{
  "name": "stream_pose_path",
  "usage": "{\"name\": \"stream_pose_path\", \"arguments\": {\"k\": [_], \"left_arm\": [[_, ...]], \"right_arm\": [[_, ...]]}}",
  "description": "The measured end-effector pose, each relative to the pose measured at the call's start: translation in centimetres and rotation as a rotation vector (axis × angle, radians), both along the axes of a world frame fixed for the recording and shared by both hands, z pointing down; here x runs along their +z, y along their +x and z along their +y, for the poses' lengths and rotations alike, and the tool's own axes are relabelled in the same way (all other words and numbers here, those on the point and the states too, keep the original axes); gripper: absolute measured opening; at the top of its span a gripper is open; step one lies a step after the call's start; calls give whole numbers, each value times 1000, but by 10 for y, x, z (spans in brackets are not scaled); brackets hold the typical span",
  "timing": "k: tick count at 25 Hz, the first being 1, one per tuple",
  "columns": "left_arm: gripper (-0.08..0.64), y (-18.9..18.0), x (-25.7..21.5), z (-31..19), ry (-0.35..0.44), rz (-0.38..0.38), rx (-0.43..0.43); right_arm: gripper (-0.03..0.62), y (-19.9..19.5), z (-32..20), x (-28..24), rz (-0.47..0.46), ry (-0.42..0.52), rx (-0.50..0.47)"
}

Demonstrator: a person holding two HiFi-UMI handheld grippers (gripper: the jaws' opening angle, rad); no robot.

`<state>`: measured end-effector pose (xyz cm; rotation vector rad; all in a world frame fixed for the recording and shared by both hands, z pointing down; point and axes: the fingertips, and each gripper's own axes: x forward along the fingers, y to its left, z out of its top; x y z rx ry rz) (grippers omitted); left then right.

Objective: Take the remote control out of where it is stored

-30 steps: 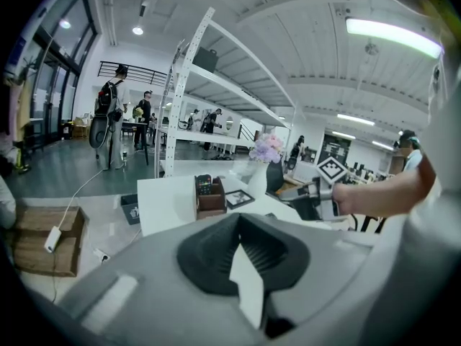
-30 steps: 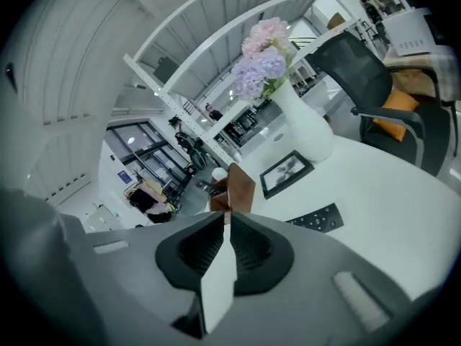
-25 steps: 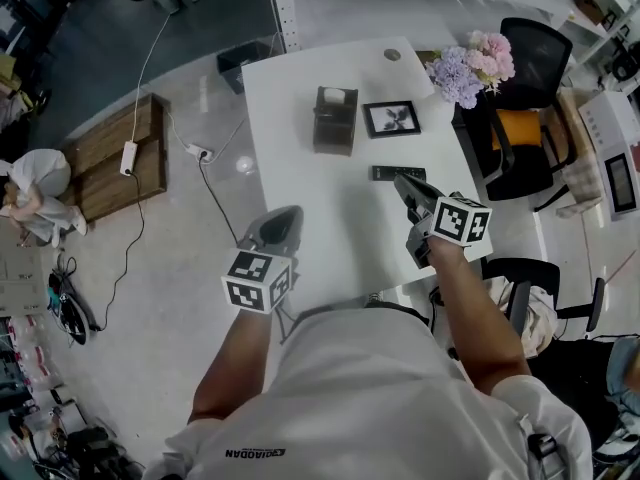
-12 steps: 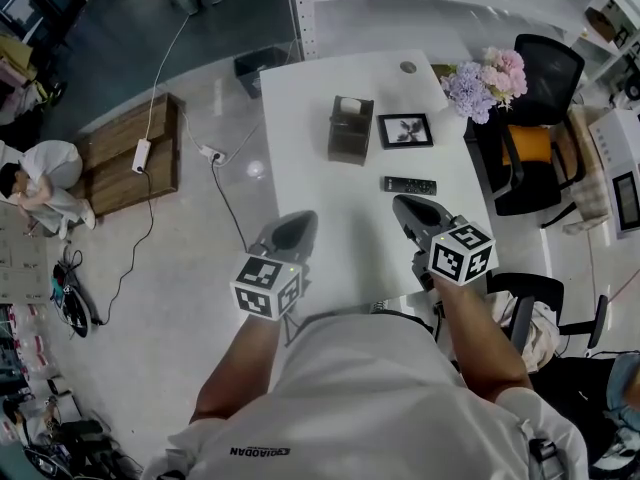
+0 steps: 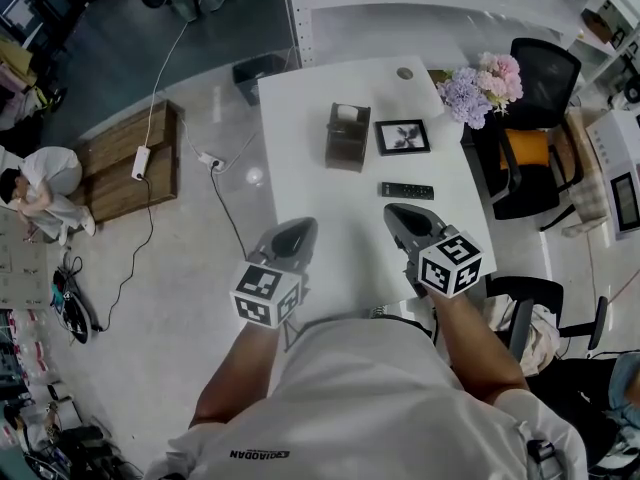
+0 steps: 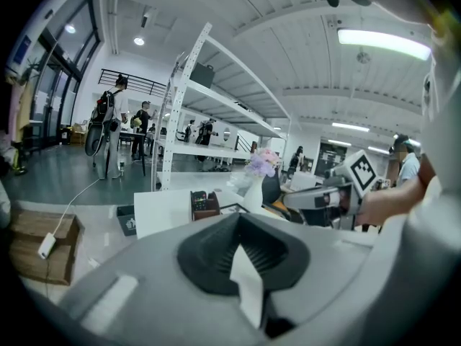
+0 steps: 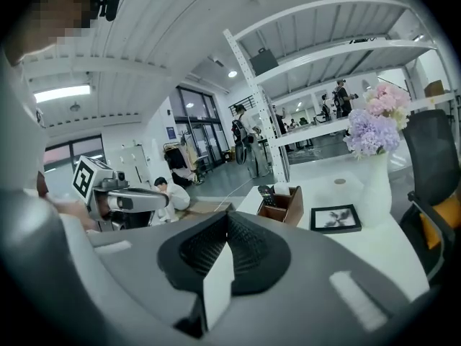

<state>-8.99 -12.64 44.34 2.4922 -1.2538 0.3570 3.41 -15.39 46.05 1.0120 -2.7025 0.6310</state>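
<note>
Filling the middle of the head view, a white table (image 5: 300, 178) stands on a pale glossy floor (image 5: 190, 268), with a black office chair (image 5: 535, 78) at its right side. Both grippers hover over the table's near end, well apart from each other. The left gripper (image 5: 292, 234) is by the left edge, its jaws pressed together with nothing between them. The right gripper (image 5: 398, 214) is toward the right, its jaws likewise closed tight and empty. At the far right corner sits a bunch of pink and lilac flowers (image 5: 478, 76) in a white vase (image 7: 374, 186). A brown wooden box (image 5: 347, 138) stands near the table's middle, and just right of it lies a black picture frame (image 5: 402, 136). The remote control (image 5: 406, 190) lies flat on the bare tabletop, outside the box, between the frame and the right gripper and touching neither. The gripper views show a second remote (image 7: 266, 193), dark with buttons, standing upright in the box. A small round disc (image 5: 404, 72) sits near the far edge.
</note>
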Motion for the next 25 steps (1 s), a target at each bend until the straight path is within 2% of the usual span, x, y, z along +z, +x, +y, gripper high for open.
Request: {"name": "stream_pose_path", "arguments": {"k": [13,18,25], "left_arm": [[2,2,4,-1,-15,-44,32],[2,0,3,-6,-11,-7,19],[3,-1,5,-10,-6,-24,12]], "right_arm": [[6,0,-6,3,13,-7,1],[6,-1,-10,8,24,-18,1],[6,0,-13,12,37,-25,-1]]}}
